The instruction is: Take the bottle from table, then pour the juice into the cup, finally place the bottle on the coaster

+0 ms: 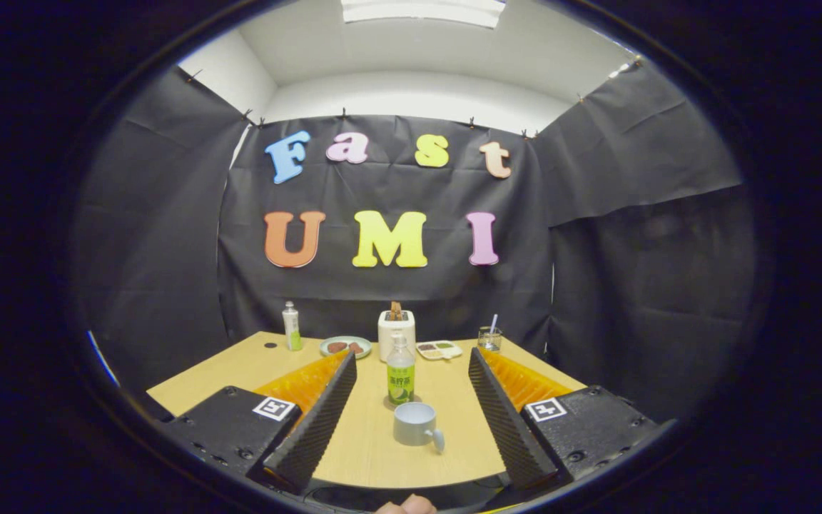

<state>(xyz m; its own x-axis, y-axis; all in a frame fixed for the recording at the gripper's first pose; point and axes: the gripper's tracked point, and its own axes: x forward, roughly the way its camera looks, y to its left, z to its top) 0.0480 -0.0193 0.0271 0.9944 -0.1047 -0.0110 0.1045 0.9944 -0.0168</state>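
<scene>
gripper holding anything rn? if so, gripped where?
Nothing held. The gripper is open, fingers spread wide; the cup and the bottle stand untouched on the table between the fingers.

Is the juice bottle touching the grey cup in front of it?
Cannot tell. In the gripper view the bottle stands right behind the cup, between the open hand-held gripper fingers; no gap or contact is plain.

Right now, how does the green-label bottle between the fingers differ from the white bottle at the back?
The green-label bottle is clear and stands mid-table just behind the cup; the white bottle is opaque and stands far back beside the plate. The green-label bottle lies ahead of the open gripper, between its fingers; the white bottle is off beyond the left finger. Both stand upright, capped, with green on them.
</scene>
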